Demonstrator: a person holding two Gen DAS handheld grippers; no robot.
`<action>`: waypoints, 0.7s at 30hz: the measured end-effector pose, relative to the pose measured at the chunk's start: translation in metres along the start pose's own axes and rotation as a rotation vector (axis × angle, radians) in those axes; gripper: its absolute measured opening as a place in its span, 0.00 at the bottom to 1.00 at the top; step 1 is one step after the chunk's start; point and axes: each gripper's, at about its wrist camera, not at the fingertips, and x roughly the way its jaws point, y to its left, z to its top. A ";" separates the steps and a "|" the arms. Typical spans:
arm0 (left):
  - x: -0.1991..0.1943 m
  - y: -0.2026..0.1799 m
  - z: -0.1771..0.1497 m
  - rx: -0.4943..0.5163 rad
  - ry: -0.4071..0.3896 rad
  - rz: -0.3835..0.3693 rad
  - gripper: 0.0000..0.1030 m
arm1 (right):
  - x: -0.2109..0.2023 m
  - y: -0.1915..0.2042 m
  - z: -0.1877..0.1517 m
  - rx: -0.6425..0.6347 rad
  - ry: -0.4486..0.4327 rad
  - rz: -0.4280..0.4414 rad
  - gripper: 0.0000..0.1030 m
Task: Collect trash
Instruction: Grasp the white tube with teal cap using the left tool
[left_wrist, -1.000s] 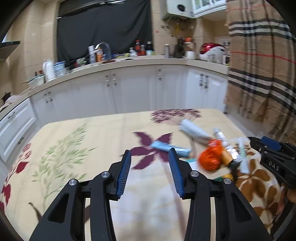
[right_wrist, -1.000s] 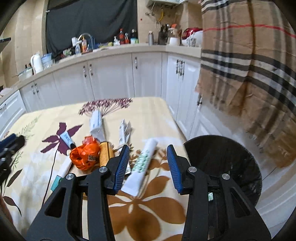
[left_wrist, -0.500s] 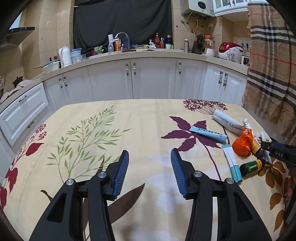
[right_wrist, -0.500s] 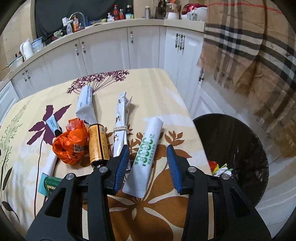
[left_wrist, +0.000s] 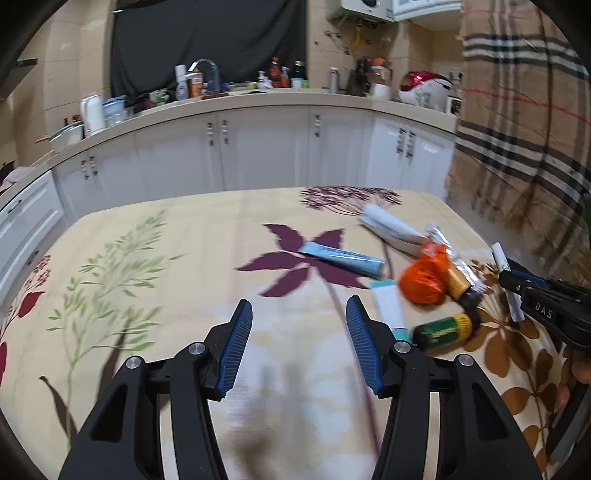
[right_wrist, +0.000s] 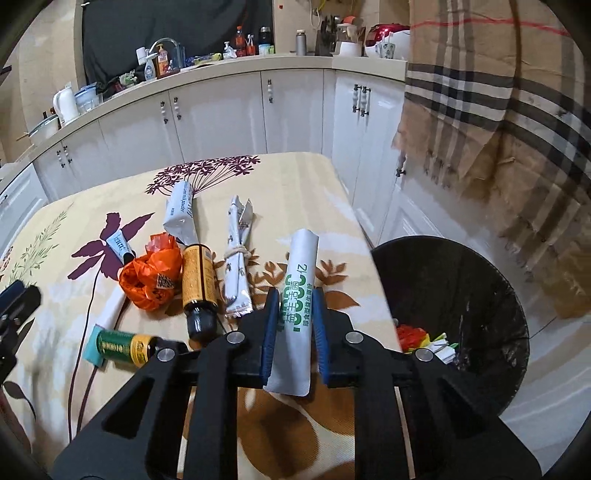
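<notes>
The right gripper (right_wrist: 294, 325), angled downward, clamps a white green-lettered sachet (right_wrist: 298, 302); the black bin (right_wrist: 461, 295) sits at three o'clock. The left gripper (left_wrist: 299, 343), jaws opening and empty, tilts over the floral tablecloth (left_wrist: 147, 258).

The tablecloth (right_wrist: 303, 177) was yellow with purple, green and brown leaves. The crumpled bag (right_wrist: 151, 280) was orange. The packet (right_wrist: 299, 295) was white with green letters. The bin (right_wrist: 480, 295) was black.

Matt printed cloth (right_wrist: 325, 192) covers the counter; the white sachet (right_wrist: 301, 288) looks smooth and papery, the orange bag (right_wrist: 151, 275) crinkled glossy plastic, the cabinets (right_wrist: 221, 122) glossy.
</notes>
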 end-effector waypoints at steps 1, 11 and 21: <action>0.002 -0.005 0.000 0.007 0.003 -0.007 0.51 | -0.002 -0.002 -0.001 0.005 -0.005 0.002 0.17; 0.027 -0.039 -0.001 0.052 0.106 -0.079 0.51 | -0.021 -0.026 -0.008 0.032 -0.043 0.027 0.17; 0.040 -0.045 -0.006 0.072 0.193 -0.105 0.32 | -0.025 -0.035 -0.012 0.053 -0.057 0.055 0.17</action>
